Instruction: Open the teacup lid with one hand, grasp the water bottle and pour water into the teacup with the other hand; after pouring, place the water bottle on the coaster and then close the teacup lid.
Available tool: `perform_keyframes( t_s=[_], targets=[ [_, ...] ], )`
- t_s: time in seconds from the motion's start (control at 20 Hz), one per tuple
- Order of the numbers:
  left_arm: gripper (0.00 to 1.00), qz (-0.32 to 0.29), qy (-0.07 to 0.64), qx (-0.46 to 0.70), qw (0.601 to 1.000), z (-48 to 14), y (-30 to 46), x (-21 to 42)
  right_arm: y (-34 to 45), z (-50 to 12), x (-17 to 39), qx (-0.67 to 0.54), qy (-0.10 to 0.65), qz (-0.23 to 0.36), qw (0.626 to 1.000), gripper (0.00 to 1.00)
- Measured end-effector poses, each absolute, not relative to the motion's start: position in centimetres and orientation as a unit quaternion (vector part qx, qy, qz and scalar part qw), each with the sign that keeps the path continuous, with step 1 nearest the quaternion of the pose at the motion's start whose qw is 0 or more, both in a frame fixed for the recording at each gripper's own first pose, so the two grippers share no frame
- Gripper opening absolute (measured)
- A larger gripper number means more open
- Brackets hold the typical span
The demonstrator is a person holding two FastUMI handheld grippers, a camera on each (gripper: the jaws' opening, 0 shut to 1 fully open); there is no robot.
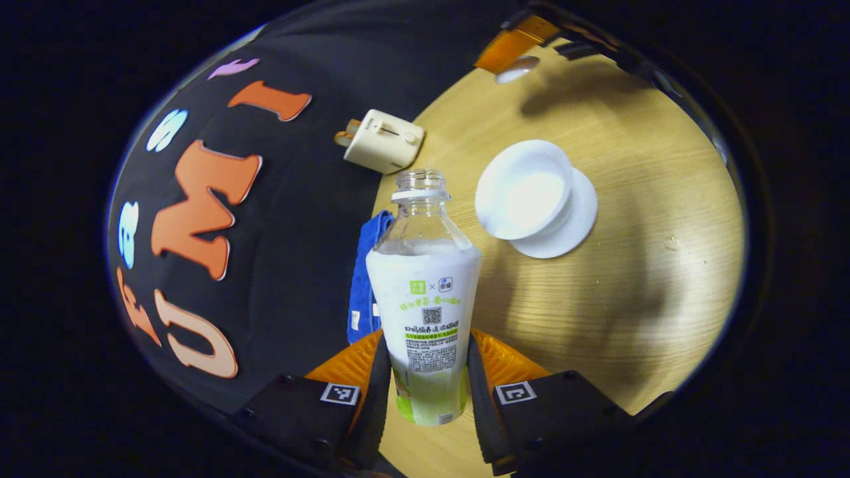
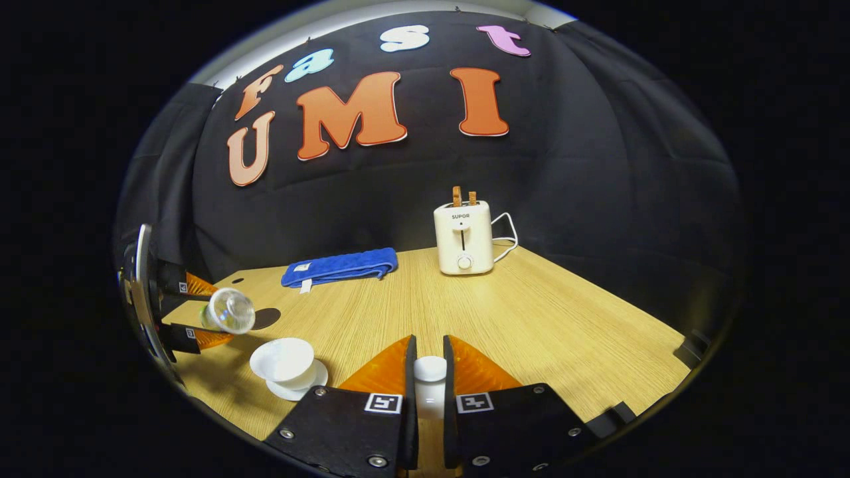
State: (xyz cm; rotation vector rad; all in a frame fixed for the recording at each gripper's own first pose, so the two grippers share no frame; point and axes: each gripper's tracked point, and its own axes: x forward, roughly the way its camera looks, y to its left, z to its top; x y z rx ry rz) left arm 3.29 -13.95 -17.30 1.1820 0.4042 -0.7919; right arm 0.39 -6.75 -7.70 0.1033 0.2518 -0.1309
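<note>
1. the left gripper (image 1: 430, 382) is clenched on the water bottle (image 1: 425, 292), one finger on each side of the labelled lower body; the cap is off and the open neck points toward the teacup (image 1: 524, 189).
2. in the right gripper view the same bottle (image 2: 228, 311) hangs tipped well over, just above and beside the teacup (image 2: 283, 360), its mouth not yet over the bowl as far as i can judge.
3. the teacup sits open on its white saucer (image 1: 574, 222) on the wooden table (image 1: 631, 299), well apart from the toaster (image 2: 463, 238) at the back.
4. the right gripper (image 2: 429, 378) is closed on a small white piece, likely the teacup lid (image 2: 429, 369), held away from the teacup, nearer the table's middle.
5. handling, as a judgement: the bottle is thin clear plastic, light and a bit squashy, partly filled, so a mid-body hold suits it but a hard squeeze may slop water out.
6. the teacup looks like thin porcelain, light and breakable; a knock from the bottle neck could shift it on the saucer.
7. a dark round coaster (image 2: 265, 318) lies just behind the teacup, toward the blue towel (image 2: 340, 265).
</note>
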Motion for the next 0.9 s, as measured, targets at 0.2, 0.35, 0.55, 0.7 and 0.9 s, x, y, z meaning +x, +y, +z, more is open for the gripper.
perform_keyframes(
  t_s=[0.2,0.35,0.55,0.7,0.9],
  targets=[
    [0.56,-0.333,0.221,0.400,0.825,-16.5,-13.8,4.3,-6.5,-7.9,0.5,0.050,0.129,-0.063,0.988,0.15],
    [0.56,-0.312,0.228,0.321,0.864,-16.2,-13.7,5.5,-6.2,-8.0,0.6,0.050,0.130,-0.059,0.988,0.15],
    [0.57,-0.295,0.239,0.188,0.906,-15.4,-13.5,7.2,-6.2,-8.2,0.5,0.050,0.133,-0.058,0.988,0.15],
    [0.60,-0.260,0.231,0.149,0.926,-14.6,-12.1,10.0,-6.1,-8.3,0.7,0.051,0.133,-0.058,0.988,0.15],
    [0.58,-0.233,0.212,0.099,0.944,-14.7,-12.1,12.5,-6.0,-8.7,0.8,0.050,0.137,-0.057,0.988,0.15]
  ],
)
